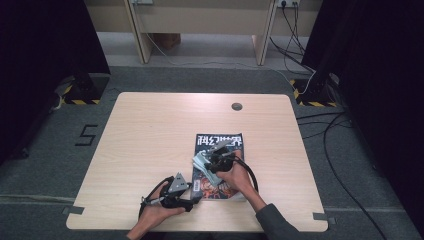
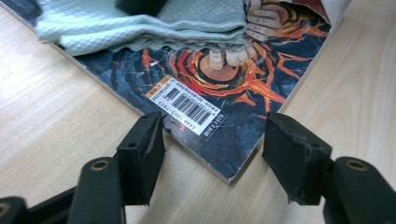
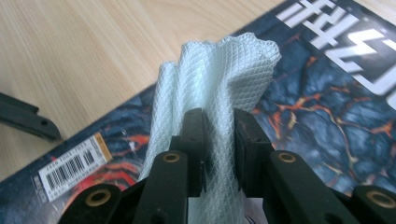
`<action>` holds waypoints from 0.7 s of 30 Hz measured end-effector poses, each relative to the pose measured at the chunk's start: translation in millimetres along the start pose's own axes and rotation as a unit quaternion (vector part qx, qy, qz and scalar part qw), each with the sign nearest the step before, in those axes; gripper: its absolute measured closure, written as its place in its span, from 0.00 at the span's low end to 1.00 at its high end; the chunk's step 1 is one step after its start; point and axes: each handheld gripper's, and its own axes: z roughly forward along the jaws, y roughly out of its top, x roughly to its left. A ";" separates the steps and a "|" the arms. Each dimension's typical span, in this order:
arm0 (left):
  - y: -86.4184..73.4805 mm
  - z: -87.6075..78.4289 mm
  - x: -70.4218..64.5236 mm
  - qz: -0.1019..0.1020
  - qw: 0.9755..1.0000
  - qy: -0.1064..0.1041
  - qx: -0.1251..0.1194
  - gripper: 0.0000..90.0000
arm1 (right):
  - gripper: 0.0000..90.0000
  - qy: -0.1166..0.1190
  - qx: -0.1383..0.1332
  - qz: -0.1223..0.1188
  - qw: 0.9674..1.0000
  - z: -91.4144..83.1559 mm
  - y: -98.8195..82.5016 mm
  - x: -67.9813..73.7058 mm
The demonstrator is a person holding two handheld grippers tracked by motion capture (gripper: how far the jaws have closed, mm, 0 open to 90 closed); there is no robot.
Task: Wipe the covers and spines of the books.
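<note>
Cloth (image 3: pixel 210 93): pale mint, thin fabric with a fine diamond weave and a wavy stitched edge; bunched into soft folds; lies on the magazine at the centre of the high view (image 1: pixel 202 162) and along the top of the left gripper view (image 2: pixel 140 23).
Right gripper (image 3: pixel 219 154): black jaws with brass-coloured rivets, pinched tight on a fold of the cloth, which rises between the pads at lower centre of the right gripper view; in the high view it sits over the magazine, just right of centre (image 1: pixel 220 161).
Left gripper (image 2: pixel 212 154): black, blocky foam-like pads standing apart, one on each side of the magazine's near corner, not pressing on it; grey three-cornered plate on top in the high view, lower centre (image 1: pixel 196 200).
Magazine (image 2: pixel 233 116): flat, glossy cover, dark blue cracked-rock pattern with red-orange lava lines and a figure with bared teeth; lies on the table right of centre in the high view (image 1: pixel 220 142).
Writing: large white Chinese characters across the cover's top; a white barcode label with an orange strip near the corner, its small digits too fine to read surely.
Table (image 1: pixel 150 145): light wood grain, rounded corners, a small round grey cap near its upper right.
</note>
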 end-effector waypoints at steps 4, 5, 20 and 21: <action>-1.8 -2.6 3.9 -0.010 1.000 -0.002 -0.001 0.38 | 0.84 -0.020 0.009 0.018 1.000 -11.9 -9.1 -16.7; -2.0 -3.3 5.3 -0.011 1.000 0.001 0.001 0.38 | 0.84 -0.020 0.009 0.018 1.000 -11.9 -9.1 -16.7; -5.7 -7.2 7.3 0.000 1.000 0.011 0.006 0.36 | 0.85 -0.058 -0.003 0.026 0.998 -11.8 -10.3 -24.7; -5.7 -7.2 7.3 0.000 1.000 0.011 0.006 0.36 | 0.85 -0.058 -0.003 0.026 0.998 -11.8 -10.3 -24.7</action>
